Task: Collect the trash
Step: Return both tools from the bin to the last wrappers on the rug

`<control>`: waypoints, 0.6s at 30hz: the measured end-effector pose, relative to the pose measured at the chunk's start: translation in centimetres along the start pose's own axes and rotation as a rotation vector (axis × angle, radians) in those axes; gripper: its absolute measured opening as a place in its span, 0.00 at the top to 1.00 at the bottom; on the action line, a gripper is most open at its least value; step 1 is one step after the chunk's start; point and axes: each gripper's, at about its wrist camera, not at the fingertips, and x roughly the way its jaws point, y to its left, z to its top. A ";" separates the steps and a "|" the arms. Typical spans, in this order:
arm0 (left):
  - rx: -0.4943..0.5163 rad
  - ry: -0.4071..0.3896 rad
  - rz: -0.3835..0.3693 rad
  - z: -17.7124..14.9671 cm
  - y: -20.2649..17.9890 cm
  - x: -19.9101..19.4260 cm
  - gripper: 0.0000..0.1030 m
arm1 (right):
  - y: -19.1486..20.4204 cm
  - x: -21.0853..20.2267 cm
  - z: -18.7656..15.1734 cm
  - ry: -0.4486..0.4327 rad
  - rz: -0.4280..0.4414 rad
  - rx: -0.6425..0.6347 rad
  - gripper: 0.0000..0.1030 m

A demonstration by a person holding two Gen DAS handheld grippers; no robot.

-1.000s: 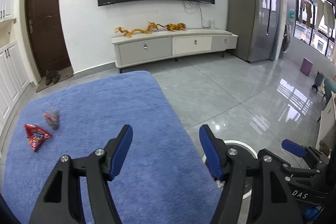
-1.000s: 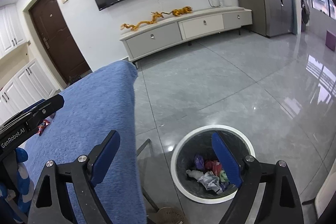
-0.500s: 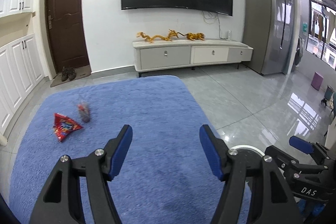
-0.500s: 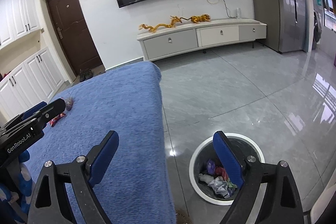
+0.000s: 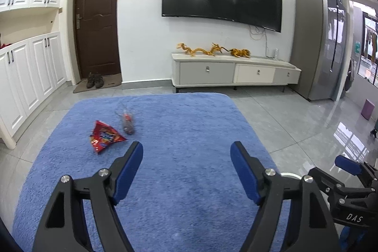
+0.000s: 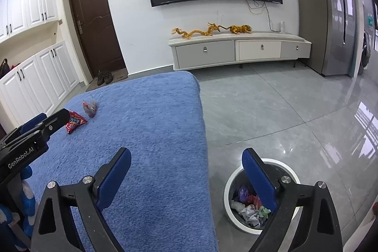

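blue rug point(image 5: 179, 134) — red snack wrapper point(image 5: 105, 137) and crumpled wrapper point(image 5: 127, 123) near its far left corner; my left gripper point(image 5: 186, 152) and right gripper point(image 6: 186, 158) both gape empty.

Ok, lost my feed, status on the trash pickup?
Left gripper and right gripper open, empty. Red snack wrapper and crumpled bag on blue cloth. Path clear.

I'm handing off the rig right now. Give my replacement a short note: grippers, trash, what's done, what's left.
Left gripper: open, empty, above the blue cloth.
Right gripper: open, empty, near the cloth's right edge.
Trash bin: on the floor right of the cloth, already holds several scraps.
Left to collect: red snack wrapper and, just beyond it, the crumpled clear wrapper, both on the far left of the cloth.
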 end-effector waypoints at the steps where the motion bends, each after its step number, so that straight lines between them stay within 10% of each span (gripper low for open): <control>1: -0.006 -0.005 0.007 0.0 0.4 -0.1 0.27 | 0.4 0.0 0.0 -0.001 0.000 -0.006 0.07; 18: -0.056 -0.029 0.088 0.2 5.1 -1.7 0.27 | 4.1 -0.9 -0.2 -0.058 -0.060 -0.090 0.04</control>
